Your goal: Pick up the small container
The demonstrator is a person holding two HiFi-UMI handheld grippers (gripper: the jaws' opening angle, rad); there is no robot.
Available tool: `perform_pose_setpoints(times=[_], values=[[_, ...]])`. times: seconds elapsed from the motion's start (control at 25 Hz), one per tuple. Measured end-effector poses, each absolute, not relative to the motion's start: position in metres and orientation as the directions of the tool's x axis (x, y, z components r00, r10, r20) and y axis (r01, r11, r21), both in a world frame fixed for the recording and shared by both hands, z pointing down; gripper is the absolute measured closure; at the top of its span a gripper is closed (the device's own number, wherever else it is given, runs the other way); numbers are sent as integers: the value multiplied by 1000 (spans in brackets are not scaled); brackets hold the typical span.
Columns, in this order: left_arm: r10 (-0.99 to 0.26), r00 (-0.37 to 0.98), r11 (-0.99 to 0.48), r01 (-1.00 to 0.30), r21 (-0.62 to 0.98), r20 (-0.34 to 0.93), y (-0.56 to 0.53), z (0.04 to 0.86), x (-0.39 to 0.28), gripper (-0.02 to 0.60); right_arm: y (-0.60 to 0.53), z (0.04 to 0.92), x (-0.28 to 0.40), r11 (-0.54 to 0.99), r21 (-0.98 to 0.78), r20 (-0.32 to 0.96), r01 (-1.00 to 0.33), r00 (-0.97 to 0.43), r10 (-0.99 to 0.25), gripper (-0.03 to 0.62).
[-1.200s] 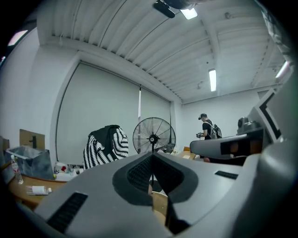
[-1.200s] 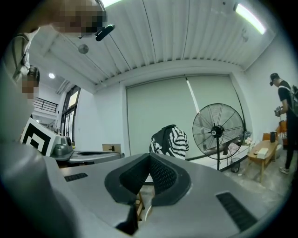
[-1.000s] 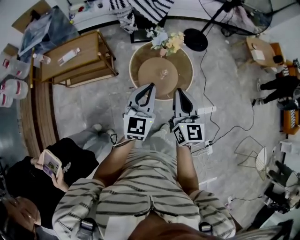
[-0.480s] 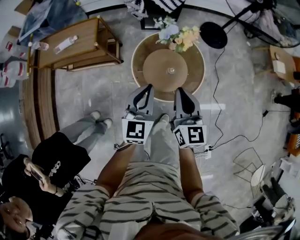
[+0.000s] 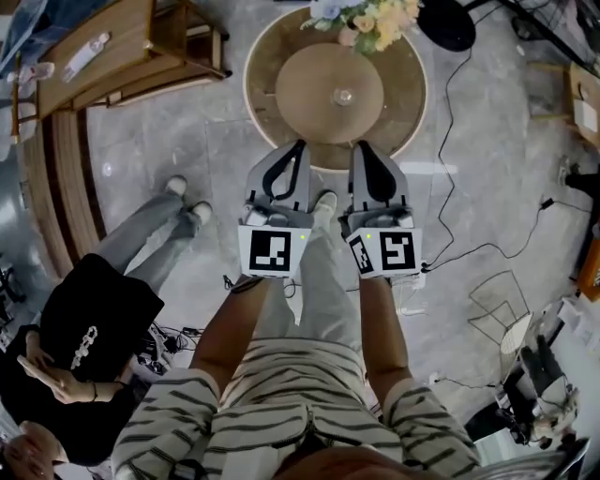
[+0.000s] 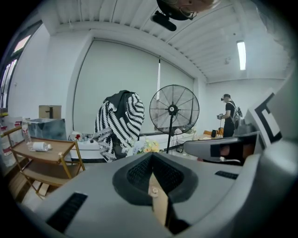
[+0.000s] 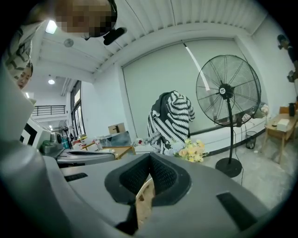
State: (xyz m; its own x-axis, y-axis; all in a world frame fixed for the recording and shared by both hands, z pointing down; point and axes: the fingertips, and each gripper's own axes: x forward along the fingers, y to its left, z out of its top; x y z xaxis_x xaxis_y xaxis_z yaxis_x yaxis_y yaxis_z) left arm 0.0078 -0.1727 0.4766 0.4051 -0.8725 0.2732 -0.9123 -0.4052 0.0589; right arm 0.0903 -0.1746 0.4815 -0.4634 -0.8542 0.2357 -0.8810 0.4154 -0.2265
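The left gripper [image 6: 151, 155] had its two fingers pressed flat together with nothing between them, and the right gripper [image 7: 149, 157] was closed the same way, empty. We held the pair side by side, close but apart, with both tips at the near rim of the round table [image 5: 305, 94] as seen from the head view.

The small container [image 5: 344, 95] stood alone at the centre of the round table, on its raised inner disc, well clear of both sets of fingers. It was too small for us to tell whether anything was in it.

A bunch of flowers [image 5: 370, 14] in pale yellow and white sat at the far edge of the round table. We could not make out the vessel that held it.

The fan [image 5: 447, 21] had its dark round base on the floor just past the round table's far right edge, and cables [image 5: 448, 141] ran across the floor to the right of the table. From the left gripper view, a black-and-white striped garment [image 6: 122, 122] hung beyond the flowers.

To the far left of the round table stood a wooden trolley [image 5: 127, 33] with a pale bottle [image 5: 82, 58] lying on its top shelf.

A person in black [image 5: 98, 323] stood to the near left of the round table, grey trouser legs pointing towards it
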Motion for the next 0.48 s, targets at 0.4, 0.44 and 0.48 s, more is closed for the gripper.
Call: perform_pose_setpoints(times=[0.4,0.44,0.48], values=[[-859,394,-392,-917,76,327,-176,552,13,580,-199,575,98,392,-238,272,-889,-449,-851,585],[-858,392,-387,-918,83,331,-176,559,12,580,-202,585,98,391,-235,279,-890,-447,-850,585],[-857,390,-385,-919,85,337,-177,565,11,580,-205,594,98,390,-234,286,-890,-447,-848,585]])
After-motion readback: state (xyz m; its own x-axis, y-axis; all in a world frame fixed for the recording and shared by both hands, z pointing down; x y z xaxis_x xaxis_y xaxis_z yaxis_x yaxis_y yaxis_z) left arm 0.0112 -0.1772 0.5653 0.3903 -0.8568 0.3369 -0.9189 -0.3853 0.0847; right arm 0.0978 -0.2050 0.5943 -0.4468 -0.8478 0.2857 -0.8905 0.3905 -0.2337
